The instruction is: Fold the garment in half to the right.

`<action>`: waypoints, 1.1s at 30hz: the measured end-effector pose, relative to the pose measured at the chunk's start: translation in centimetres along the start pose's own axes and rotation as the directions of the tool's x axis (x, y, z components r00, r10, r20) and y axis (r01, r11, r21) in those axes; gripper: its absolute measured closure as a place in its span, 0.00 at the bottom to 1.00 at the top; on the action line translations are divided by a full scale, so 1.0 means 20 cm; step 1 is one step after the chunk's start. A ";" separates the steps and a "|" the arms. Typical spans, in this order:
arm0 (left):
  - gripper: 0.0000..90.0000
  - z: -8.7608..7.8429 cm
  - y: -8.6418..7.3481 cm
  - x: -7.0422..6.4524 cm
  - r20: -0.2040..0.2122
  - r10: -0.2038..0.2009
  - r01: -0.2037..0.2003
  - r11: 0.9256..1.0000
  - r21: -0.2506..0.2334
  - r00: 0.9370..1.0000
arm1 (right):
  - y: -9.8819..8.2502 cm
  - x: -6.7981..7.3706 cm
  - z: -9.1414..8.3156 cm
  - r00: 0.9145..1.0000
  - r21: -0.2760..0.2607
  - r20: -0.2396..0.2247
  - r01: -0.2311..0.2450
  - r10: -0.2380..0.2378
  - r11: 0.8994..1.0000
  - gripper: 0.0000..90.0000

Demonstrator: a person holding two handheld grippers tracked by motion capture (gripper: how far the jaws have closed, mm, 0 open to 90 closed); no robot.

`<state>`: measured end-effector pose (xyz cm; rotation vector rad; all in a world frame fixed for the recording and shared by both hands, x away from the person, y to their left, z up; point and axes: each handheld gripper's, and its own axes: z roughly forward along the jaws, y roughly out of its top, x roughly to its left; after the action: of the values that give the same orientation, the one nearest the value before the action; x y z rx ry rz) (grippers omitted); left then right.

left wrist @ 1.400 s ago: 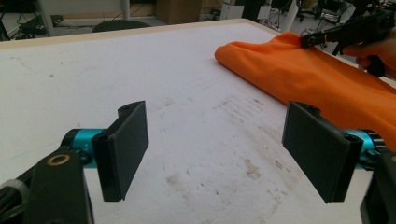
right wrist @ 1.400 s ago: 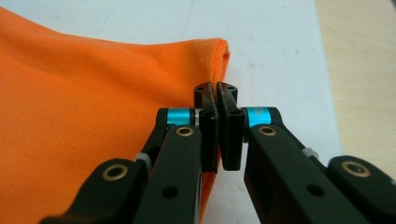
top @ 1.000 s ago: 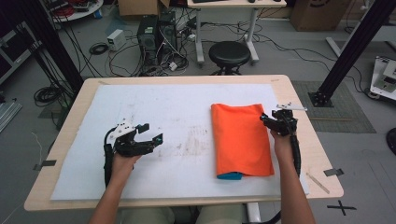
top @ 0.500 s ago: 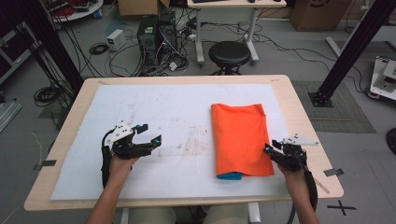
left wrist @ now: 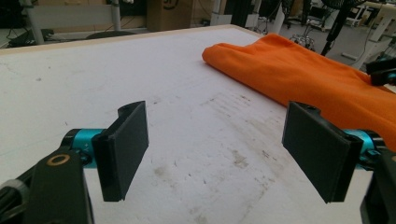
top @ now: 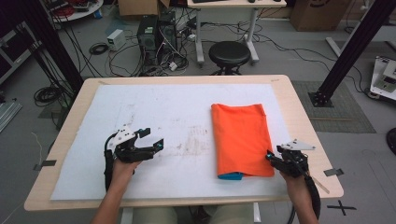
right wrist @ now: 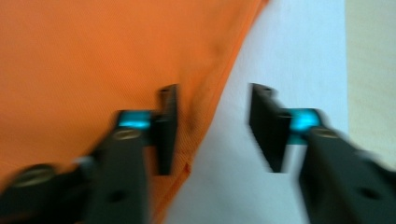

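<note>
Our right tongs [top: 270, 157] sit at the near right edge of the folded orange cloth [top: 242, 139], which lies on the white sheet [top: 163, 107] on the desk's [top: 299, 107] right half. Their jaws, just reopened, straddle that edge without pinching. Our left tongs [top: 154, 140] hover spread wide, well apart from the cloth.

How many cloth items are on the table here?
1 orange cloth, folded, on the right half of the white mat. A blue edge peeks out at its near corner; whether that is a second cloth cannot be told.
</note>
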<state>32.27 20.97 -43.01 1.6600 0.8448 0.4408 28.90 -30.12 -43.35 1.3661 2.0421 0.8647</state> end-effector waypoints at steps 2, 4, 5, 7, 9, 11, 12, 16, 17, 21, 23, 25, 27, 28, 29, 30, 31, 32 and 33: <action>0.25 -0.01 0.00 0.00 -0.002 -0.003 0.003 1.000 0.002 1.000 | 0.03 0.02 -0.04 0.998 -0.076 -0.055 -0.009 0.005 0.997 0.47; 0.25 -0.02 -0.01 0.00 -0.006 -0.012 0.012 1.000 -0.004 1.000 | 0.08 0.08 -0.06 0.997 -0.130 -0.074 0.009 -0.019 0.991 0.37; 0.25 -0.02 -0.01 0.00 -0.006 -0.016 0.016 1.000 -0.008 1.000 | 0.09 0.11 -0.06 0.995 -0.140 -0.094 0.009 -0.022 0.990 0.35; 0.25 -0.03 -0.01 -0.01 -0.004 -0.013 0.013 1.000 -0.008 1.000 | 0.14 0.19 -0.04 0.989 -0.151 -0.144 0.022 -0.044 0.988 0.31; 0.25 -0.03 -0.01 -0.01 -0.005 -0.013 0.013 1.000 -0.007 1.000 | 0.18 0.29 0.01 0.978 -0.147 -0.196 0.038 -0.067 0.988 0.27; 0.25 -0.04 -0.01 -0.01 -0.003 -0.017 0.017 1.000 -0.008 1.000 | 0.19 0.38 0.07 0.968 -0.124 -0.224 0.084 -0.111 0.989 0.27; 0.25 -0.04 -0.01 -0.01 -0.002 -0.017 0.016 1.000 -0.008 1.000 | 0.19 0.41 0.09 0.964 -0.113 -0.228 0.111 -0.135 0.987 0.27; 0.25 -0.05 -0.01 -0.02 -0.005 -0.014 0.014 1.000 -0.011 1.000 | 0.17 0.49 0.17 0.958 -0.068 -0.207 0.187 -0.197 0.980 0.28; 0.25 -0.05 -0.01 -0.02 -0.003 -0.015 0.015 1.000 -0.013 1.000 | 0.16 0.50 0.19 0.956 -0.053 -0.200 0.206 -0.213 0.977 0.29; 0.25 -0.05 -0.01 -0.01 -0.006 -0.017 0.017 1.000 -0.014 1.000 | 0.14 0.53 0.21 0.954 -0.037 -0.200 0.222 -0.225 0.974 0.29; 0.25 -0.05 -0.02 -0.01 -0.009 -0.015 0.015 1.000 -0.012 1.000 | 0.16 0.52 0.18 0.951 -0.048 -0.227 0.205 -0.211 0.978 0.29; 0.25 -0.05 -0.02 -0.01 -0.008 -0.017 0.017 1.000 -0.014 1.000 | 0.20 0.50 0.16 0.951 -0.090 -0.236 0.186 -0.203 0.978 0.27; 0.25 -0.06 -0.02 -0.01 -0.007 -0.015 0.015 1.000 -0.015 1.000 | 0.25 0.49 0.14 0.957 -0.137 -0.224 0.154 -0.183 0.978 0.27; 0.25 -0.06 -0.02 -0.01 -0.007 -0.020 0.020 1.000 -0.016 1.000 | 0.29 0.48 0.15 0.963 -0.148 -0.201 0.151 -0.179 0.977 0.27; 0.25 -0.06 -0.02 -0.01 -0.006 -0.019 0.019 1.000 -0.017 1.000 | 0.32 0.48 0.17 0.967 -0.150 -0.184 0.151 -0.178 0.977 0.27; 0.25 -0.06 -0.02 -0.01 -0.006 -0.017 0.017 1.000 -0.015 1.000 | 0.36 0.48 0.20 0.972 -0.140 -0.154 0.156 -0.177 0.978 0.27; 0.25 -0.06 -0.02 -0.01 -0.007 -0.016 0.016 1.000 -0.014 1.000 | 0.38 0.48 0.23 0.974 -0.131 -0.138 0.163 -0.181 0.978 0.27; 0.25 -0.06 -0.02 -0.01 -0.007 -0.018 0.018 1.000 -0.015 1.000 | 0.40 0.49 0.28 0.976 -0.113 -0.117 0.170 -0.183 0.979 0.27; 0.25 -0.06 -0.02 -0.01 -0.008 -0.016 0.016 1.000 -0.015 1.000 | 0.41 0.49 0.31 0.976 -0.093 -0.113 0.175 -0.185 0.980 0.27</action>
<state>31.19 21.78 -43.03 1.6378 0.8585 0.4423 34.80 -17.25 -41.93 1.0884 2.1571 0.9598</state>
